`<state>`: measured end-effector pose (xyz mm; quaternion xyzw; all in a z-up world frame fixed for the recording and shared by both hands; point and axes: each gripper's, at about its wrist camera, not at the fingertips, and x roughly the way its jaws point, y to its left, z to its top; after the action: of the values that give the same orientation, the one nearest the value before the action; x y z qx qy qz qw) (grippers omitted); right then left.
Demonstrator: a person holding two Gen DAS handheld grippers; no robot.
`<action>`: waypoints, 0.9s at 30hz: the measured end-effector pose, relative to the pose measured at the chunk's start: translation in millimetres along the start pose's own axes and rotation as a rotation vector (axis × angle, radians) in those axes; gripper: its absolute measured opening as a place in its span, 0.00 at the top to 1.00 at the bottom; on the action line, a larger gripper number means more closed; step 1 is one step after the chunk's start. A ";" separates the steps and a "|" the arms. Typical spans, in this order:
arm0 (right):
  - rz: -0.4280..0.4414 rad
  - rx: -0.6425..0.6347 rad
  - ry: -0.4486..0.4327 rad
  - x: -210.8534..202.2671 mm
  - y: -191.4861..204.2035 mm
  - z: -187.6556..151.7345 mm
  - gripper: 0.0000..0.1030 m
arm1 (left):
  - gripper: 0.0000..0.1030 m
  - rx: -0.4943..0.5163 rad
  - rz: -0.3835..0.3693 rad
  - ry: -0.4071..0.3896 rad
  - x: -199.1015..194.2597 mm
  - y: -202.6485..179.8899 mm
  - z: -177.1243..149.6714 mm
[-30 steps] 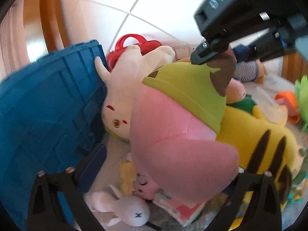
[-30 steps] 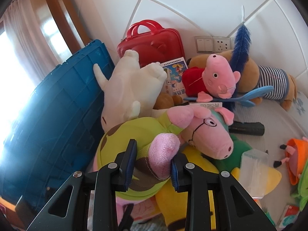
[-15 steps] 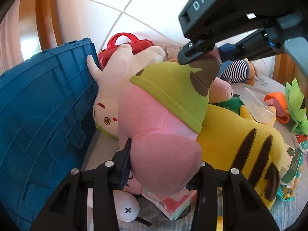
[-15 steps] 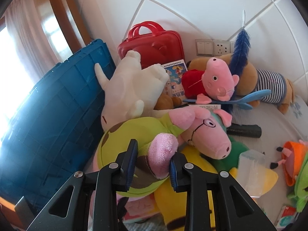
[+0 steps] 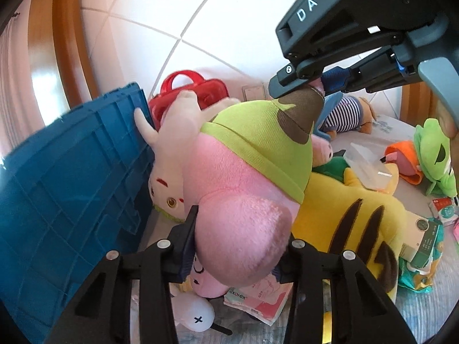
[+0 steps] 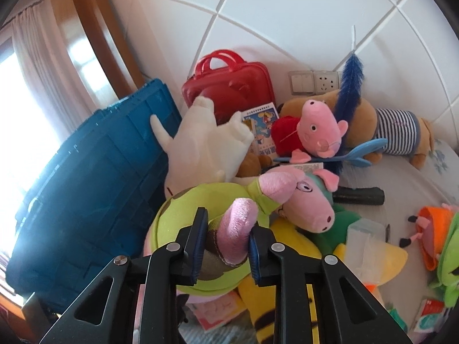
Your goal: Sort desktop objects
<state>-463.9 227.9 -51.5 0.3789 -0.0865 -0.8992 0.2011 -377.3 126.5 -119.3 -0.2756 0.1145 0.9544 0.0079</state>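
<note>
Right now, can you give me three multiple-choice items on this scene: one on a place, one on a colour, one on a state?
1. Where is the blue crate?
A. left of the white plush
B. on the red case
C. right of the striped plush

2. What colour is the held pig's shirt?
A. red
B. green
C. black

3. What is the right tool doing?
A. hanging open
B. clamping the pig's arm
C. holding a book

Key: 1 A, it stands at the left edge; 2 B, green with brown patches; 3 B, both pads press the arm.

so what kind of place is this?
Probably a home bedroom or playroom: plush toys piled on a patterned bedsheet, against a white tiled wall with a socket, beside a curtained window.
</note>
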 end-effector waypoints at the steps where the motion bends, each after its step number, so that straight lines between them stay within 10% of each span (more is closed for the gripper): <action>1: 0.003 0.001 -0.009 -4.7 0.4 1.4 0.78 | 0.60 0.002 0.001 -0.007 -3.4 0.0 2.1; 27: 0.048 -0.108 -0.174 -86.6 44.0 29.5 0.87 | 0.63 0.004 0.034 -0.156 -72.9 15.3 46.0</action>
<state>-417.3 225.2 38.6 0.2857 -0.0641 -0.9270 0.2344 -340.8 125.4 -39.7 -0.1982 0.1204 0.9727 0.0012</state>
